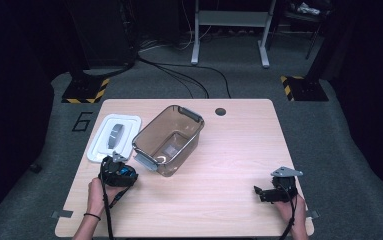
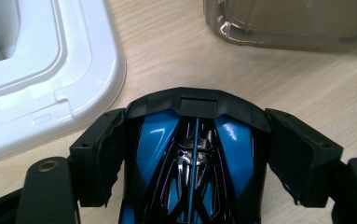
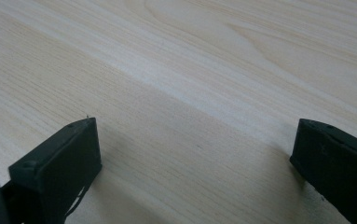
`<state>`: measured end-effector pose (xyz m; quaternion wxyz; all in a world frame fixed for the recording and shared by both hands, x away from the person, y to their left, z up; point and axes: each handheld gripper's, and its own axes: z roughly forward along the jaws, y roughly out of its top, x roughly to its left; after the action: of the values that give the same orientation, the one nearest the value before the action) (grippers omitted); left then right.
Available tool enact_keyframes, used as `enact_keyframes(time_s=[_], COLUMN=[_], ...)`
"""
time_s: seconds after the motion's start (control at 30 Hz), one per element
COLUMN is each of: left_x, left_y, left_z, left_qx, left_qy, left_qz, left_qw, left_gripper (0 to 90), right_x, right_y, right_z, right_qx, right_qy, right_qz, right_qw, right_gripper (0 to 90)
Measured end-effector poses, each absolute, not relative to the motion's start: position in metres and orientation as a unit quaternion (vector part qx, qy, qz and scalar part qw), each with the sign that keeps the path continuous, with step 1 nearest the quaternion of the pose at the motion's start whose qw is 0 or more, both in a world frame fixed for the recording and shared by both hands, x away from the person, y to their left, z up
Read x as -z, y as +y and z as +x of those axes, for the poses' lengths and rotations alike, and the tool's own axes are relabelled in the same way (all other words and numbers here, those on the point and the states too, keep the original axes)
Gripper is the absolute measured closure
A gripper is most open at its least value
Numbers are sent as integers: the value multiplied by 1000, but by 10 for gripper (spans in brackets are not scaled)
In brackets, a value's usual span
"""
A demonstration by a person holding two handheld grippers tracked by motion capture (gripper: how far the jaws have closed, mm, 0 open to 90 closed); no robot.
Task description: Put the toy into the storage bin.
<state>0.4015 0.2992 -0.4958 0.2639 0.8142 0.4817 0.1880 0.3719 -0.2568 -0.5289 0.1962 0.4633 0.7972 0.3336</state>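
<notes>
One toy car (image 2: 192, 163), blue and black, sits between the left gripper (image 2: 195, 154)'s jaws, pads tight against its sides, beside the white lid (image 1: 114, 136). The smoky bin (image 1: 169, 140) is empty, so loading seems ahead. The right gripper (image 3: 195, 163) gapes wide, holding nothing.

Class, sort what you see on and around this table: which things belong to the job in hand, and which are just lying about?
In the job:
left gripper
blue and black toy car, between its jaws
brown clear tub
white lid

Lying about:
right gripper, jaws apart over bare table
floor cables
striped stand bases
</notes>
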Motion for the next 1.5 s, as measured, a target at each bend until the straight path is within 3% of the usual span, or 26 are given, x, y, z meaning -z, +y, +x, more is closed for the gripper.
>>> enact_keyframes(time_s=[0.67, 1.5], left_x=[476, 436], left_y=[311, 330], left_z=[387, 371], left_qx=[-213, -266], left_qy=[482, 490], left_qz=[792, 730], left_qw=[309, 395], left_gripper=[249, 250], right_x=[529, 529], right_y=[-257, -257], right_z=[372, 372], right_qx=[-334, -334], right_qy=[797, 797], right_qz=[464, 463], right_qw=[196, 197], right_gripper=[5, 4])
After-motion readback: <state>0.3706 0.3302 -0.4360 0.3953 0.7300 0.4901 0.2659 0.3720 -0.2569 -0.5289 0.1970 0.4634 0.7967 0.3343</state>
